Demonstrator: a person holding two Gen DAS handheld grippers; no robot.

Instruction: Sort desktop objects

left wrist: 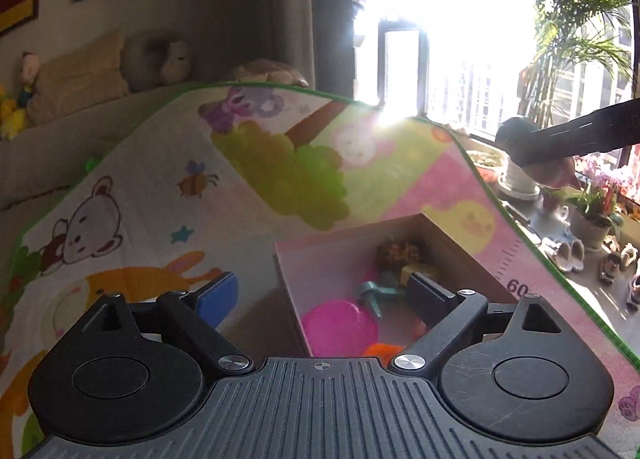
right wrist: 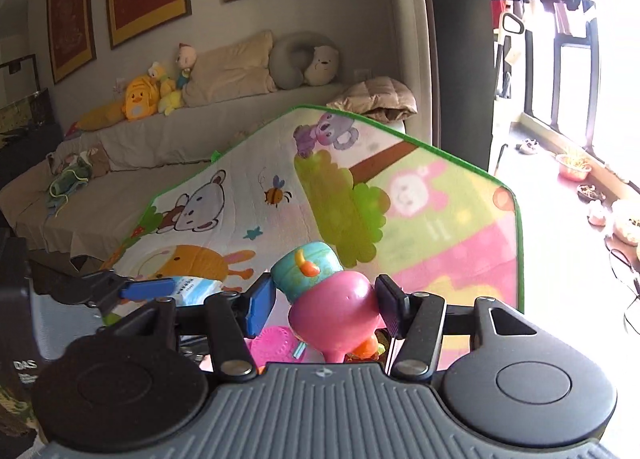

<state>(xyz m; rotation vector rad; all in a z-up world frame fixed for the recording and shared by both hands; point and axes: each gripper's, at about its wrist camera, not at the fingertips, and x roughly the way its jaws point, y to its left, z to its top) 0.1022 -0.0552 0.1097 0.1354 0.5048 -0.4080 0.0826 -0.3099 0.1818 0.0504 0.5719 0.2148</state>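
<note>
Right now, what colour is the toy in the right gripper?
Pink toy with a teal top, clearest from the right wrist.

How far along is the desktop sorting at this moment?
Several toys already lie in the pink box, including a pink ball. The right tool is shut on a pink-and-teal toy; the left tool is open, empty. A blue packet remains on the mat.

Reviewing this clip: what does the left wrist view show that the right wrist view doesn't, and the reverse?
Left wrist only: the box seen from above with its contents, a pink ball among them, and the open, empty left gripper.
Right wrist only: the right gripper shut on a pink and teal toy, plus the sofa's plush toys.
Both: the cartoon play mat.
</note>
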